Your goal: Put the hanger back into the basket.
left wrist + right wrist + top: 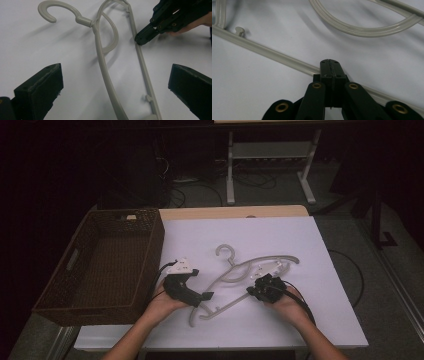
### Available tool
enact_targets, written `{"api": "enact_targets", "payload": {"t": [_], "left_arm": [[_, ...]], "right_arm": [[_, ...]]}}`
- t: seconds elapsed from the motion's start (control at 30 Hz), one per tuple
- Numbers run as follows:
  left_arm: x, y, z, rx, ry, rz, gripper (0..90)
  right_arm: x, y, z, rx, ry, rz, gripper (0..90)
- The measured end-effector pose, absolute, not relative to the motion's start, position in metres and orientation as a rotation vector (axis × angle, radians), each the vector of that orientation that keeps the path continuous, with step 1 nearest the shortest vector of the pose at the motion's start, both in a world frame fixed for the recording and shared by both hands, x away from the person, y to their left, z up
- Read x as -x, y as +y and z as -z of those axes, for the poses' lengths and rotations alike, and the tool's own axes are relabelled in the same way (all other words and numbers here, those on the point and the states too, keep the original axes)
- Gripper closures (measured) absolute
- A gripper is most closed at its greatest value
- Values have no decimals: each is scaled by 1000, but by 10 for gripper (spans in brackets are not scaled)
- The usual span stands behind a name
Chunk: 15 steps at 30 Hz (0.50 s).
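White sheeting (320,320) covers the table, with a dark floor and a metal frame (270,165) behind it. At the far left a brown wicker basket (145,265) sits on the table's edge, its inside dark. Just right of it the person's left hand (162,305) holds the left gripper (115,87), whose jaws stand wide apart above the lower end of a pale grey plastic hanger (235,275). The hanger lies flat near the middle of the sheet, hook (53,10) pointing away from the person. Further right, the right hand (287,302) holds the right gripper (329,65), its jaws pressed together with the tip resting on the hanger's straight bar (272,53); whether they pinch it cannot be told.
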State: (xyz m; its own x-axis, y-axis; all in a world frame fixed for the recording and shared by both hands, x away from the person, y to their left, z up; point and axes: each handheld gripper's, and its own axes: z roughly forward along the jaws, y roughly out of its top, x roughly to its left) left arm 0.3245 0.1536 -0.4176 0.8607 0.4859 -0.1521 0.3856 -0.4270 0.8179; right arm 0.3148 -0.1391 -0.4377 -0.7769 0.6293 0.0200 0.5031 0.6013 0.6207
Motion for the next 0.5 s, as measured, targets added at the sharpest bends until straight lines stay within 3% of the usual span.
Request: {"api": "enact_targets", "payload": {"t": [0.33,0.5], "left_arm": [[-346,133,430,-2117,638,-125,0],[-354,125,437,-2148,640,-131,91]], "right_arm": [[-315,-139,438,-945,2630,-923,896],[-316,-139,438,-947,2631,-925,896]]}}
